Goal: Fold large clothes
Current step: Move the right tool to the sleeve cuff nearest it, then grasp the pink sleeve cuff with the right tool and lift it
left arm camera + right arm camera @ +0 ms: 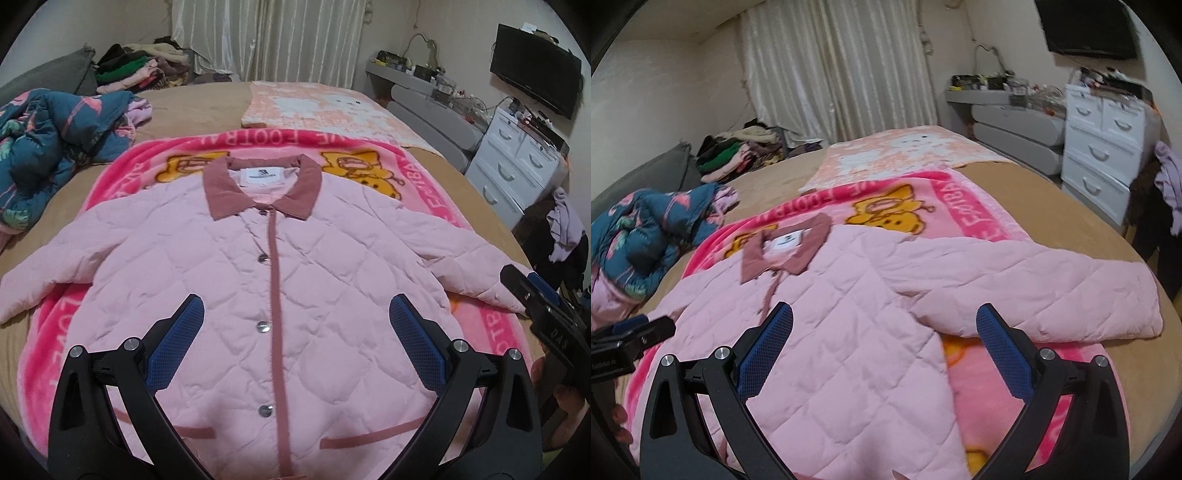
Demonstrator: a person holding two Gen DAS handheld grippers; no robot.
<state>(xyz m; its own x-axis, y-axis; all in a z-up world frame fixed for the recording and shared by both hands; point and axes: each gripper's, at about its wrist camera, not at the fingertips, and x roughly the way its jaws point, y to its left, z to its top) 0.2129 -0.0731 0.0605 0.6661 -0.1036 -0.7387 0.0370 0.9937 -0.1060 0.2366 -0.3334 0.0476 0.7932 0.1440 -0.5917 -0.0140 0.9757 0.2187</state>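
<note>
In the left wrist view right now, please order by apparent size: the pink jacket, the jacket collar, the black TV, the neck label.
1. pink jacket
2. jacket collar and black TV: these look similar; the TV is farther away, so unsure
3. neck label

Pink quilted jacket (236,280) flat, buttoned, sleeves spread.

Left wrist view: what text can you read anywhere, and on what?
"FOOTBA", upside down, partly hidden: pink blanket far border.
"DAS": right claw body.
Jacket collar label: too small to read.
Blanket side borders: lettering cut off, not readable whole.
</note>
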